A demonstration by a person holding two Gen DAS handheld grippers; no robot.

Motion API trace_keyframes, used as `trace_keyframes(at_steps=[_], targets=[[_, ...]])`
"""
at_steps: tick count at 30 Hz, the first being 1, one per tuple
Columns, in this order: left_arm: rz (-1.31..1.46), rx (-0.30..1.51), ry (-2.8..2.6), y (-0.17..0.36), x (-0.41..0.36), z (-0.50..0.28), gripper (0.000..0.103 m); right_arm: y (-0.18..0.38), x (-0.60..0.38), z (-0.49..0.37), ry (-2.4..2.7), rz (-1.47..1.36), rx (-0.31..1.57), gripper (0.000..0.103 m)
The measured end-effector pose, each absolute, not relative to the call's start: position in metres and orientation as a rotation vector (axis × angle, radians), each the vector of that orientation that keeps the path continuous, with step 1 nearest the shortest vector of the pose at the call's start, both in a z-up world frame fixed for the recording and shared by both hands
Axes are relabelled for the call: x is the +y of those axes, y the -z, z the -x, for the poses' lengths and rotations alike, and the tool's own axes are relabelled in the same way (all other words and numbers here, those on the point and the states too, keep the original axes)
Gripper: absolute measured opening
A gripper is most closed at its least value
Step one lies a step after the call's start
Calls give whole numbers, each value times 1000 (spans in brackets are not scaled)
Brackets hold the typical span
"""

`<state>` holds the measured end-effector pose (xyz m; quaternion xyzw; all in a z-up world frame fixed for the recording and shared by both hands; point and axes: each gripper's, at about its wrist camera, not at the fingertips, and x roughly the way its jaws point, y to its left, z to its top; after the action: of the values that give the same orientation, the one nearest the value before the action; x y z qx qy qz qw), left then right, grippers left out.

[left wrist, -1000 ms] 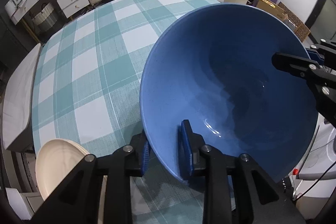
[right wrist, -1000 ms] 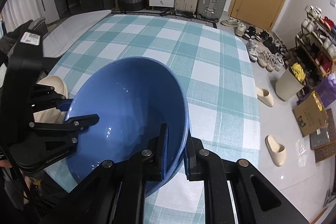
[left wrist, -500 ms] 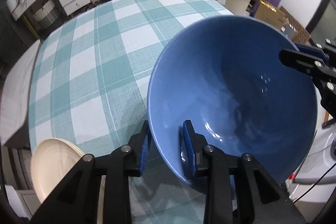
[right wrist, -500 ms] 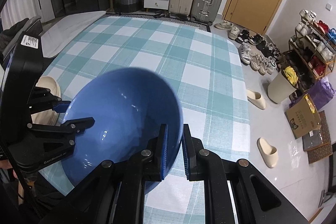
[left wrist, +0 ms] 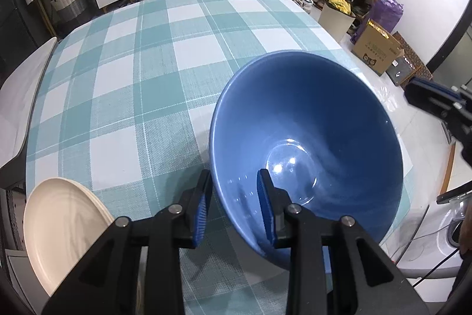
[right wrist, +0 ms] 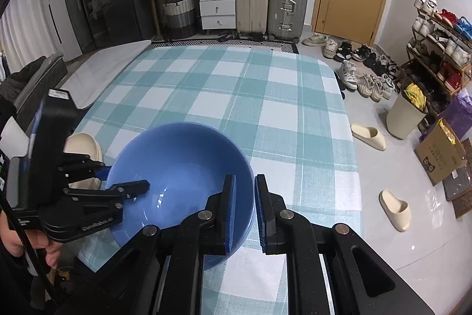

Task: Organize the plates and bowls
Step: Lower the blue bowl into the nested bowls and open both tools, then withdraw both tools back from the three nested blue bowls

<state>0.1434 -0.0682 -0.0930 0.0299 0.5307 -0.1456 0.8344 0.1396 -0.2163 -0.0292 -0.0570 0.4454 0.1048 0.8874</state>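
A large blue bowl (left wrist: 309,138) sits almost upright, low over the near edge of the teal checked table (left wrist: 132,78); whether it touches the cloth I cannot tell. My left gripper (left wrist: 233,202) is shut on its near rim, one pad outside the wall and one inside. In the right wrist view the same bowl (right wrist: 183,167) shows the left gripper (right wrist: 124,177) at its left rim. My right gripper (right wrist: 244,191) is shut just above the right rim. From the left wrist view the right gripper (left wrist: 413,87) hangs clear of the rim. A cream plate (left wrist: 59,226) lies at the near left corner.
A pale board (right wrist: 106,73) leans at the table's left side. To the right, on the floor, are slippers (right wrist: 395,208), a cardboard box (right wrist: 439,152), a bin (right wrist: 404,114) and a shoe rack (right wrist: 436,49). Suitcases (right wrist: 286,8) and drawers (right wrist: 216,8) stand beyond the far edge.
The bowl has swung from a steep tilt to nearly upright and sunk lower. The right gripper, which straddled the far rim, now stands off it. The left pads stand slightly wider.
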Motion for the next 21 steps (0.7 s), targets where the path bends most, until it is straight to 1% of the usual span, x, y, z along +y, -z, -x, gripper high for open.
trace_keyframes(at_steps=[2, 6, 8, 9, 10, 13, 18, 21], targets=[[-58, 1089, 297, 87, -66, -139, 31, 31, -218, -138, -224, 93, 927, 12], [-49, 1019, 274, 76, -64, -129, 40, 29, -218, -128, -242, 40, 883, 12], [-54, 988, 260, 71, -64, -123, 41, 28, -218, -122, -249, 11, 848, 12], [-49, 965, 256, 68, -63, -119, 43, 28, -218, -119, -251, -8, 833, 13], [-43, 951, 253, 66, -61, -117, 47, 29, -218, -116, -257, -28, 821, 13], [-30, 905, 230, 60, -58, -107, 48, 32, -218, -108, -281, -86, 791, 13], [-34, 844, 172, 53, -51, -91, 49, 39, -209, -94, -305, -102, 753, 13], [-68, 811, 109, 48, -51, -79, 53, 40, -207, -84, -314, -129, 713, 13]])
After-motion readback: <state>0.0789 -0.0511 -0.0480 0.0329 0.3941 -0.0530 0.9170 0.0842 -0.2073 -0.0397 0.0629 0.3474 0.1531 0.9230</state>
